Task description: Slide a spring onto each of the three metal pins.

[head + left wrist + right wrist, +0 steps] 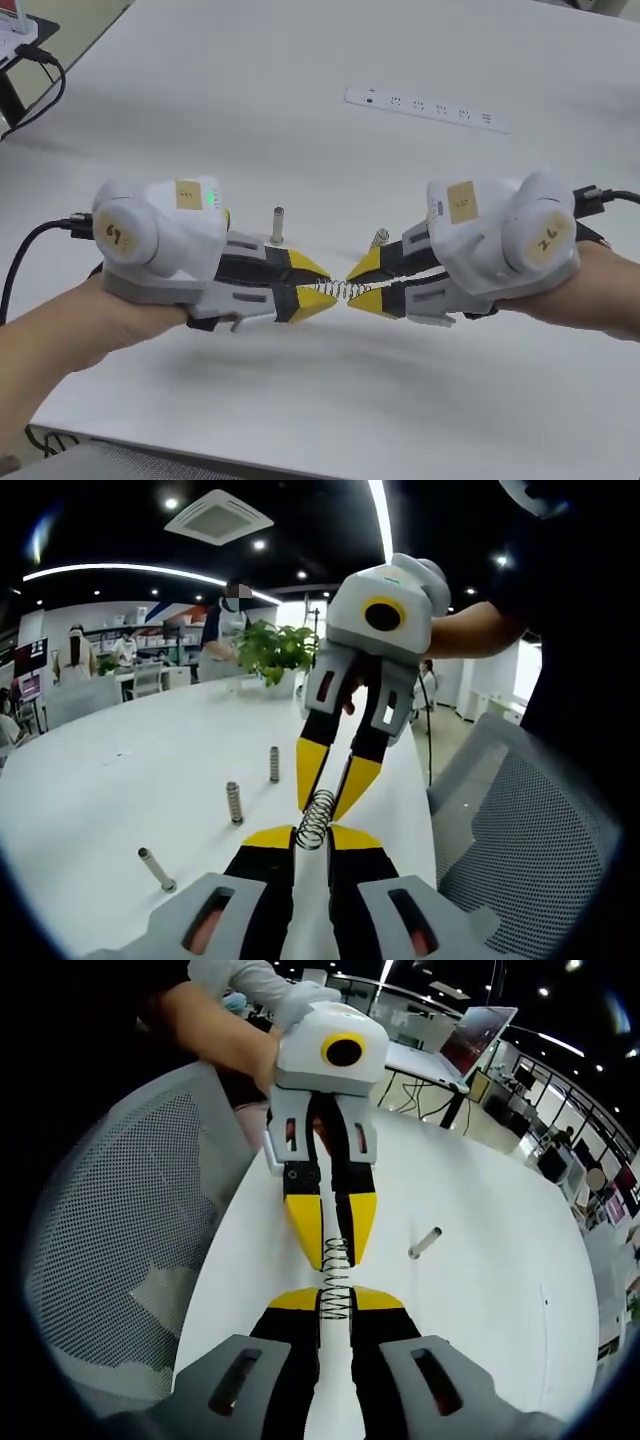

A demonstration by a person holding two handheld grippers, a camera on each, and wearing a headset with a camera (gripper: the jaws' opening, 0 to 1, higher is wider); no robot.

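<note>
Round stickers read "69" on the left gripper (330, 285) and "26" on the right gripper (351, 288). Each claw pinches one end of a single spring (341, 290), held level just in front of the bare pin (277, 226). On the white table (300, 90) in an office stand three pins, two of them sprung pins (234, 802).

I saw both grippers coloured alike: the left gripper (330, 287) and the right gripper (352, 288) had white housings, grey bodies and black jaws ending in yellow tips. Each carried a tan sticker with dark digits. The spring (341, 290) was a silvery coil, the pin (277, 225) dull grey metal. The table (300, 90) was plain white, as was the power strip (425, 108). The cable (40, 232) was black.
</note>
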